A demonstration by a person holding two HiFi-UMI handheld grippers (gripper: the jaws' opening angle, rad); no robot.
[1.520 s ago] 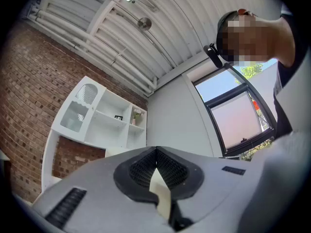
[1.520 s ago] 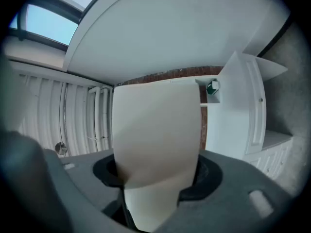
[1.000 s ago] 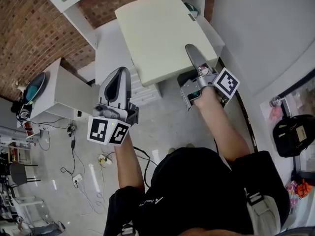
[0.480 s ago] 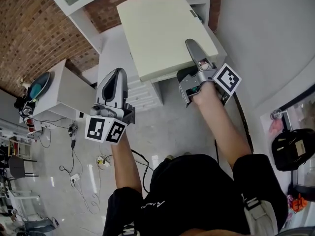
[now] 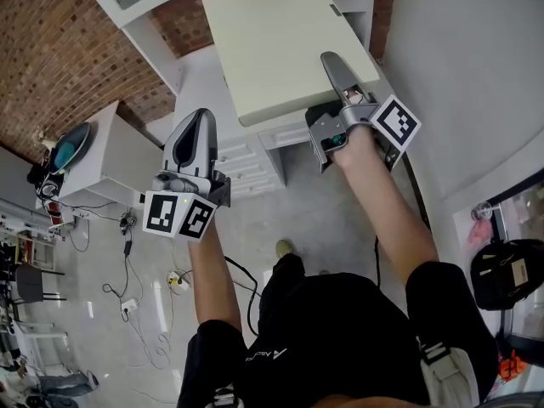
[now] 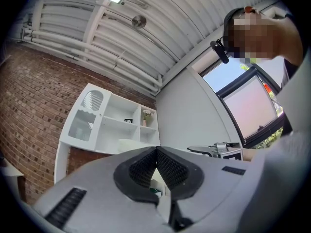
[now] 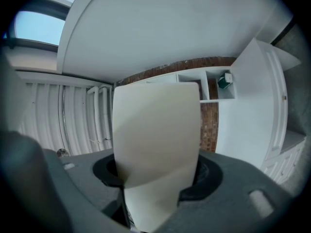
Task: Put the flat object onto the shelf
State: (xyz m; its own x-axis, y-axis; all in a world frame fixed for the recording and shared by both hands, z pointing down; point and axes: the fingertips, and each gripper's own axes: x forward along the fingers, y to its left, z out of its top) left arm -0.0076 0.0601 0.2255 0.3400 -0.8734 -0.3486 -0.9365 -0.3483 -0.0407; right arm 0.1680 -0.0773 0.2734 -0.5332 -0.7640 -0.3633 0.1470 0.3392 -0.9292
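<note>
The flat object is a large cream board (image 5: 280, 41), held out level in front of me in the head view. My right gripper (image 5: 340, 79) is shut on its near right edge. In the right gripper view the board (image 7: 158, 130) fills the gap between the two dark pads and hides what lies straight ahead. My left gripper (image 5: 194, 138) hangs free to the left of the board, shut, with nothing in it; its ribbed pads (image 6: 146, 166) meet at the tip. The white shelf unit (image 6: 121, 125) stands against the brick wall ahead, and part of the shelf (image 7: 214, 89) shows past the board.
A white drawer cabinet (image 5: 246, 155) stands below the board. At the left is a white side unit (image 5: 102, 164) with a teal object (image 5: 64, 147) on it. Cables (image 5: 127, 228) lie on the floor. A green item (image 7: 223, 80) sits in one shelf compartment. A black bag (image 5: 506, 270) is at the right.
The board and both grippers have shifted slightly up and forward in the head view. A foot has come into sight below the grippers. Both grips are unchanged.
</note>
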